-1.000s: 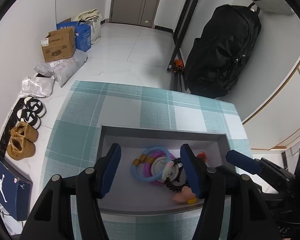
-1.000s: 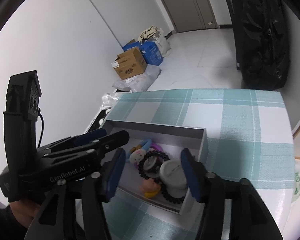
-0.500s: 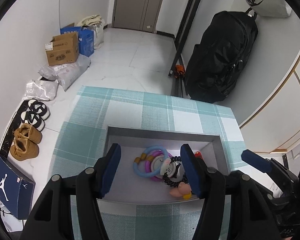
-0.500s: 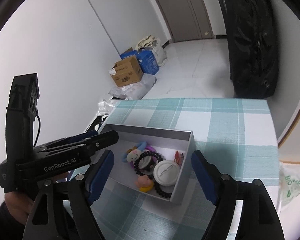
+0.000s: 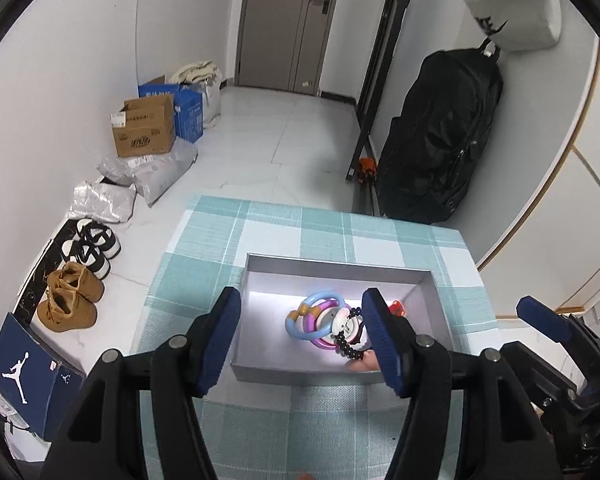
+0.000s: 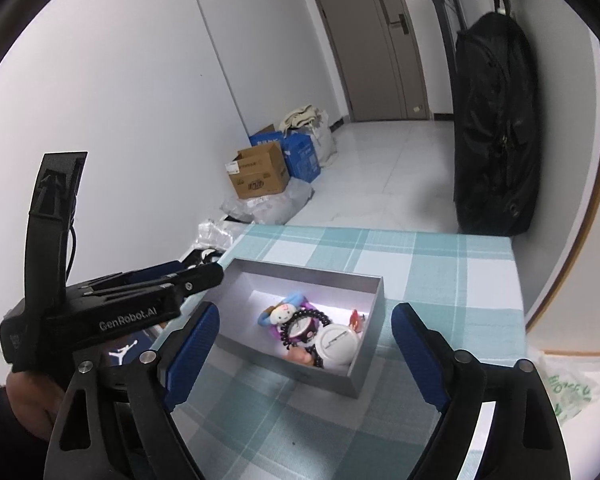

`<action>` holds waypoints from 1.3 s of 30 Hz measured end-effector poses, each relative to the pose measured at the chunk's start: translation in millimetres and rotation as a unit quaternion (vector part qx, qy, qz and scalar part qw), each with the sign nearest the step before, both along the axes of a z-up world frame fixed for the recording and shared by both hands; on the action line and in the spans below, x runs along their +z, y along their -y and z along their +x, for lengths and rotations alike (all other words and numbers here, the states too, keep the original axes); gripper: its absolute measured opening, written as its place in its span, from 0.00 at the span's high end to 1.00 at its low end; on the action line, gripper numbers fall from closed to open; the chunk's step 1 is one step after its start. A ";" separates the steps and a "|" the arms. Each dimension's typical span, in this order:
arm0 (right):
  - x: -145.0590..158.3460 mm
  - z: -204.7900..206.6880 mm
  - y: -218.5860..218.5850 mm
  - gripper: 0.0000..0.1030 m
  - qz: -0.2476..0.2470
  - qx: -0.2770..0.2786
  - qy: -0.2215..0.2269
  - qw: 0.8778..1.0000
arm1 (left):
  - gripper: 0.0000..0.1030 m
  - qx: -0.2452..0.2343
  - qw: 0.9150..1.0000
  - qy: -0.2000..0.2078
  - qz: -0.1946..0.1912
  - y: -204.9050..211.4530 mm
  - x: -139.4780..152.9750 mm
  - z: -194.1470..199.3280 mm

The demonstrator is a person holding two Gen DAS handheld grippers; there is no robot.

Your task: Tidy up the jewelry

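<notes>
Jewelry sitting piled in the grey box [image 6: 370, 312] on the checked bench [image 6: 440, 264]: blue ring [image 5: 300, 322], black bead bracelet [image 6: 300, 318], white round case [image 6: 337, 345]. All likely light; beads floppy and tangle-prone, the rigid ring probably easiest to pinch. Left gripper [image 5: 306, 340] and right gripper [image 6: 304, 350] both opening, hovering short of the box, holding nothing.

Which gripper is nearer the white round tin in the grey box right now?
Right, narrowly. The right gripper hangs above the white round tin, jaws opening, empty. The left gripper sits over the grey box, toward the rings.
</notes>
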State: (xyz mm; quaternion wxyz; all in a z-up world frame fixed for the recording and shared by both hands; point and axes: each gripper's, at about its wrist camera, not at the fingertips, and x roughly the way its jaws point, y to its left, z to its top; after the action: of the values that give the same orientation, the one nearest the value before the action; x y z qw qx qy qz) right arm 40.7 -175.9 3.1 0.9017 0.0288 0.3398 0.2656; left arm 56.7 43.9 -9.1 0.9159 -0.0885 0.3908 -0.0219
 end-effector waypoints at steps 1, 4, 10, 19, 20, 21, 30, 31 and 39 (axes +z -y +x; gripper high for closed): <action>1.5 -3.2 0.2 0.14 0.000 0.001 0.004 1.000 | 0.31 0.001 1.000 0.008 0.007 0.5 1.0 -2.5; 8.6 -14.7 0.7 0.09 0.000 0.005 0.023 1.000 | 0.28 0.004 0.999 0.027 0.022 0.5 2.9 -11.6; 21.3 -43.5 2.3 0.02 0.000 0.023 0.059 0.998 | 0.27 0.007 0.998 0.049 0.024 -5.4 13.2 -34.3; 22.8 -69.5 11.9 0.00 0.007 0.024 0.083 0.996 | 0.27 0.025 0.997 0.069 0.030 -6.3 16.9 -70.2; 23.3 -70.0 12.2 0.00 0.006 0.021 0.082 0.996 | 0.27 0.025 0.997 0.067 0.033 -5.4 15.5 -73.1; 23.9 -71.1 12.9 0.00 0.008 0.018 0.083 0.996 | 0.27 0.025 0.997 0.067 0.038 -4.4 15.0 -75.2; 13.0 -80.8 17.8 0.00 0.011 0.003 0.060 0.998 | 0.27 0.032 0.996 0.064 0.045 -7.2 12.2 -82.5; 12.1 -80.9 18.0 0.00 0.011 0.003 0.058 0.998 | 0.27 0.035 0.996 0.063 0.046 -7.7 11.3 -83.3; 9.3 -78.7 22.6 0.00 0.017 -0.007 0.047 0.999 | 0.27 0.038 0.996 0.063 0.043 -10.2 10.2 -85.3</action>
State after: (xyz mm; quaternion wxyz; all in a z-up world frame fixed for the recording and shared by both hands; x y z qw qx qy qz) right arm -37.9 -198.5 12.3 0.9179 0.0337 0.2926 0.2659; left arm -28.6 54.1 1.2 0.9419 -0.0622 0.3291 0.0246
